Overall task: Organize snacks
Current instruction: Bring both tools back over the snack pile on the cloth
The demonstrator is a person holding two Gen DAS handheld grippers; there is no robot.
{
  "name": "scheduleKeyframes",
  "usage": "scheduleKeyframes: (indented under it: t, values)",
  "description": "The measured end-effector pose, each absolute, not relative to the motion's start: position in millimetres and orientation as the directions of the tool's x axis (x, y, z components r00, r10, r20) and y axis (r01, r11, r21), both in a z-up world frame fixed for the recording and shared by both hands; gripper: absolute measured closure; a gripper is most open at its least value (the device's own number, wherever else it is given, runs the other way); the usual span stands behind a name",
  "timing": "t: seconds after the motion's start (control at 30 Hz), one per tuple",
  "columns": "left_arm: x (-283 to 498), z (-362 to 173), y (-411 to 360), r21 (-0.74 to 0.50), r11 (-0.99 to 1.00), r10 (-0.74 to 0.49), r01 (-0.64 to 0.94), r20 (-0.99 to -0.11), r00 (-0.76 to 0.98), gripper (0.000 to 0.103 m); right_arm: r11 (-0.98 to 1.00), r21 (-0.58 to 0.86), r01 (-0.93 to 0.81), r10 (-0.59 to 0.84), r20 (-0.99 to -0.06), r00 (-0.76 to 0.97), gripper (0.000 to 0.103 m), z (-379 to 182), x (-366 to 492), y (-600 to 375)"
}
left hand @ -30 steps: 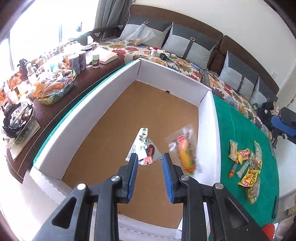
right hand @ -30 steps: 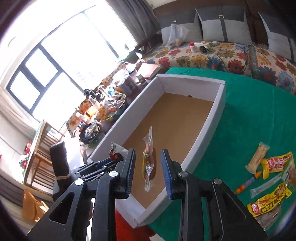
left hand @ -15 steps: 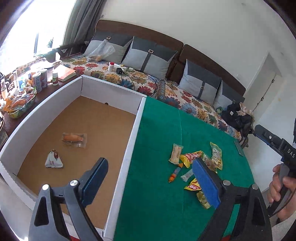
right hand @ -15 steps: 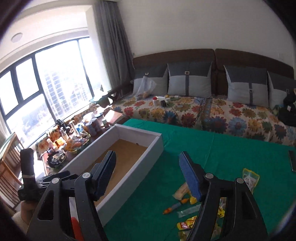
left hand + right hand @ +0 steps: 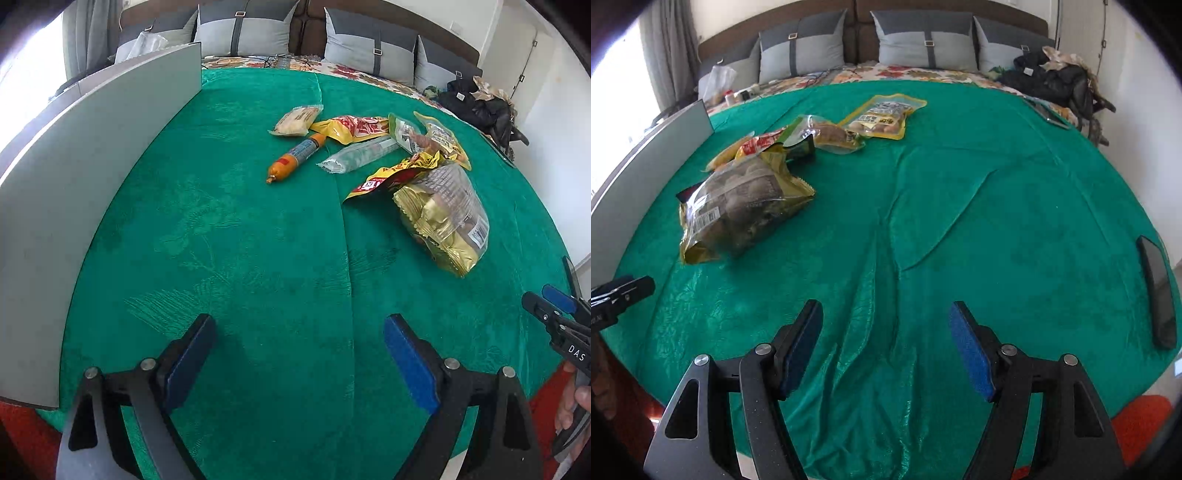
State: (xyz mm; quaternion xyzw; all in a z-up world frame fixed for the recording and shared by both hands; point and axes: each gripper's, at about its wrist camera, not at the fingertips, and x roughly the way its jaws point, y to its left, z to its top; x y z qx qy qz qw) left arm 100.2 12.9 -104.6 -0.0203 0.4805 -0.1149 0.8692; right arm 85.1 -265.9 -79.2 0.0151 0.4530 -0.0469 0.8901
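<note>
1. Left hand-held gripper [image 5: 299, 354]: jaws wide apart, nothing between them, blue pads [image 5: 408, 363] above bare green cloth [image 5: 258, 240].
2. Right hand-held gripper [image 5: 886, 347]: jaws also well apart, a little less wide, empty, above a wrinkled part of the same cloth.
3. In the left wrist view, right hand-held gripper visible at the right edge, held by a hand [image 5: 572, 402].
4. Jaws of both have just been opening; nothing is held now.
5. Nearest snack to both: a big clear bag of gold-wrapped pieces [image 5: 443, 218], lying on the cloth, ahead and to the right of the left hand-held gripper, ahead and to the left of the right one.
6. Touching its far side: a yellow and red packet [image 5: 391, 175].
7. Further away, close together: an orange sausage stick [image 5: 295, 157], a clear long packet [image 5: 354, 155], a pale biscuit packet [image 5: 297, 120], another yellow and red packet [image 5: 351, 127].
8. Behind these: a yellow pouch [image 5: 882, 116] and a clear packet with brown content [image 5: 831, 138].
9. White box wall [image 5: 92, 147] standing at the left edge of the cloth, well apart from the snacks.
10. Dark flat phone [image 5: 1156, 291] at the right edge of the cloth.
11. Grey cushions [image 5: 923, 40] at the back.
</note>
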Motion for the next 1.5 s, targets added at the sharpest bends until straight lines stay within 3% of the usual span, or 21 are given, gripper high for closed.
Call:
scheduleKeyframes:
  t: [0.17, 0.27, 0.6, 0.87, 1.07, 1.17, 1.27, 1.37, 1.5]
  values:
    - [95.0, -108.4, 7.5, -0.071, 0.973, -0.179, 0.219, -0.834, 0.522, 0.01, 0.998, -0.019, 0.054, -0.047, -0.812, 0.581, 0.029, -92.9, 92.7, -254.3]
    - [91.7, -114.6, 0.5, -0.007, 0.971, -0.134, 0.237, -0.841, 0.525, 0.0, 0.999, -0.005, 0.049, -0.033, -0.81, 0.586, 0.027, -99.1, 88.1, -251.4]
    - [97.6, -114.1, 1.4, -0.009, 0.969, -0.145, 0.249, -0.832, 0.535, 0.0, 1.0, -0.004, 0.025, -0.018, -0.789, 0.614, 0.01, -107.1, 88.9, -244.9]
    - [102.3, -113.8, 4.2, -0.01, 0.962, -0.154, 0.272, -0.846, 0.51, 0.0, 1.0, -0.002, 0.026, -0.018, -0.795, 0.606, 0.01, -106.8, 89.9, -245.7]
    - [100.8, -114.5, 16.2, -0.013, 0.968, -0.144, 0.251, -0.847, 0.512, 0.0, 0.994, 0.019, 0.109, -0.037, -0.873, 0.485, 0.01, -101.4, 107.8, -247.5]
    - [100.3, -114.8, 17.7, -0.012, 0.967, -0.145, 0.254, -0.847, 0.512, 0.0, 0.963, 0.185, 0.197, 0.078, -0.889, 0.452, 0.011, -91.2, 117.2, -254.3]
    - [99.4, -114.9, 18.8, -0.012, 0.967, -0.147, 0.256, -0.846, 0.513, 0.0, 0.933, 0.314, 0.177, 0.178, -0.827, 0.533, 0.013, -61.4, 123.6, -243.7]
    - [99.3, -115.2, 19.5, -0.012, 0.966, -0.148, 0.259, -0.845, 0.514, 0.0, 0.969, 0.246, 0.021, 0.189, -0.792, 0.581, 0.012, -32.0, 136.0, -202.7]
    - [99.2, -115.3, 20.0, -0.012, 0.965, -0.149, 0.26, -0.846, 0.512, 0.0, 0.989, 0.073, -0.127, 0.132, -0.822, 0.554, 0.011, -33.8, 157.0, -153.9]
